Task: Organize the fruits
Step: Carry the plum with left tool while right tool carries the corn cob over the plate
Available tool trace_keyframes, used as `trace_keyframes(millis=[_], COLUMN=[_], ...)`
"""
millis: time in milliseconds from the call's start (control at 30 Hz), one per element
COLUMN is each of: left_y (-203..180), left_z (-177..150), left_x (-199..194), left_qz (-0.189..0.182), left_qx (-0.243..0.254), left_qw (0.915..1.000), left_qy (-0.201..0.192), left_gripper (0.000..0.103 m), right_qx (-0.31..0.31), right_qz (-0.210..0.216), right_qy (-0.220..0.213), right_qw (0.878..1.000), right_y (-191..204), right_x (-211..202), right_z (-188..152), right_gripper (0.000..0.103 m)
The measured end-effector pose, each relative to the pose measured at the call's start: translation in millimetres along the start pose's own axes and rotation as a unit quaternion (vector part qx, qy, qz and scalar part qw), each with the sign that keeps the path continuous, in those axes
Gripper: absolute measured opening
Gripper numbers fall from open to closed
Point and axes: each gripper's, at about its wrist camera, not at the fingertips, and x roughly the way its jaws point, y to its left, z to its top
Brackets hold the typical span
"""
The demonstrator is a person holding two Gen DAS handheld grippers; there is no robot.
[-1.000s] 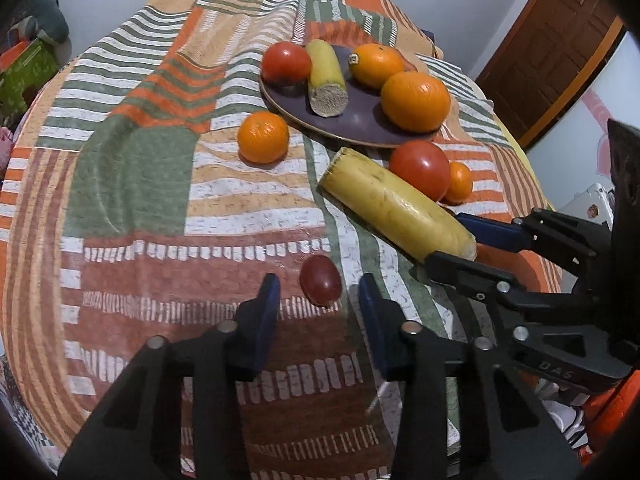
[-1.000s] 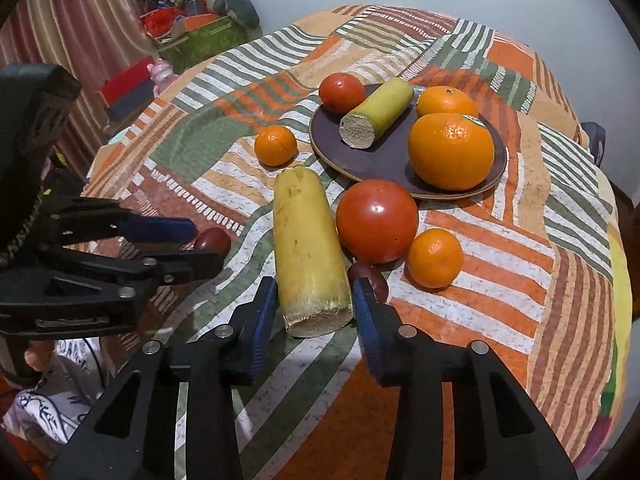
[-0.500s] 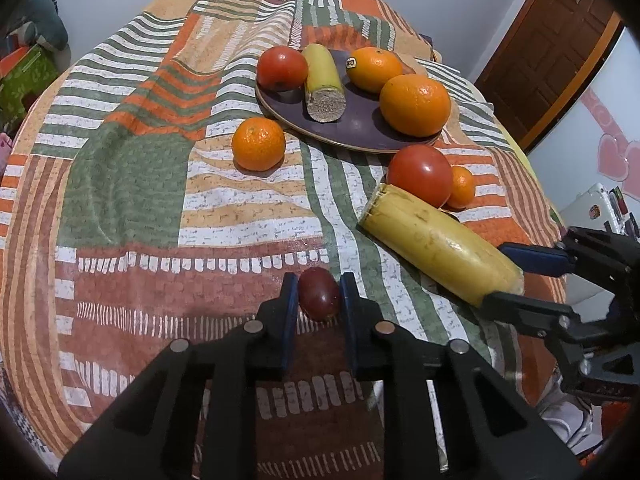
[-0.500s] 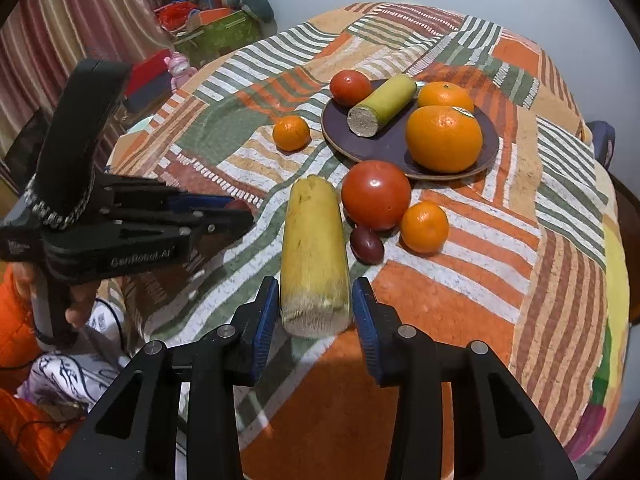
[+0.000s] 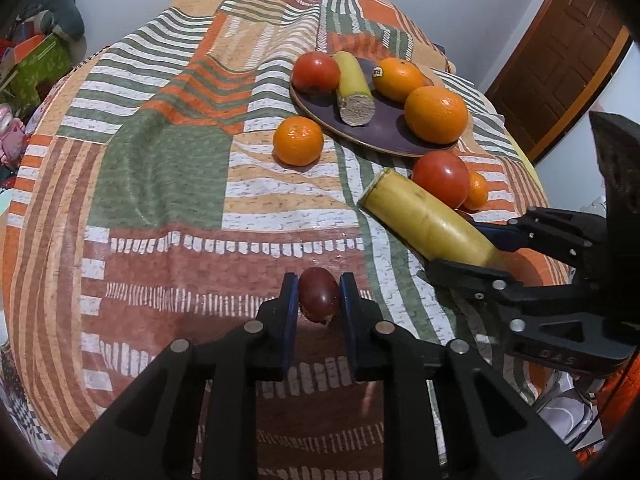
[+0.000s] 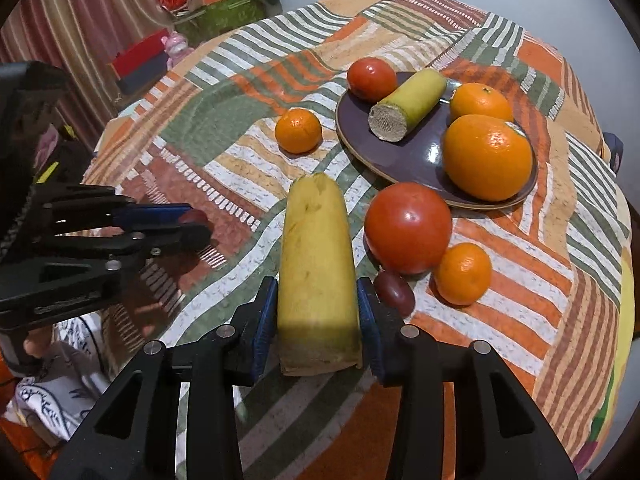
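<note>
Left tool, open a second ago, now gripping the near grape; right tool clasping the yellow stalk; both heading for the plate.

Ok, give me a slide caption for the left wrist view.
Left gripper shut on a dark red fruit, plate of fruit beyond.

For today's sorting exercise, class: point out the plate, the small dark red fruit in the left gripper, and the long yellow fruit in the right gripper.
plate [image 6: 404, 162]: right wrist view, bare dark surface near its front.
dark red fruit [image 5: 319, 294]: left wrist view, middle of its skin.
yellow fruit [image 6: 316, 264]: right wrist view, mid-length of its body.
</note>
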Motion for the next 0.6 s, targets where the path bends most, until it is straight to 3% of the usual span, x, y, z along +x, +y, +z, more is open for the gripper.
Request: trace_keyframes(millis=[300,600], left_y=[-2,-1], left_z=[0,2], left_x=[0,-3], left_qz=[0.000,0.007], left_qx=[0.001,0.001], left_qw=[1.0000,1.0000], left_qy=[-0.002,-0.006], left_gripper=[0.020,0.020], right_qx=[0.027,-0.005], right_qz=[0.031,0.019], right_qy=[0.002,-0.008], right_qw=[0.999,1.000], right_y=[-4,14], right_x=[6,19], right_z=[11,29], right_gripper=[0.038,0.036])
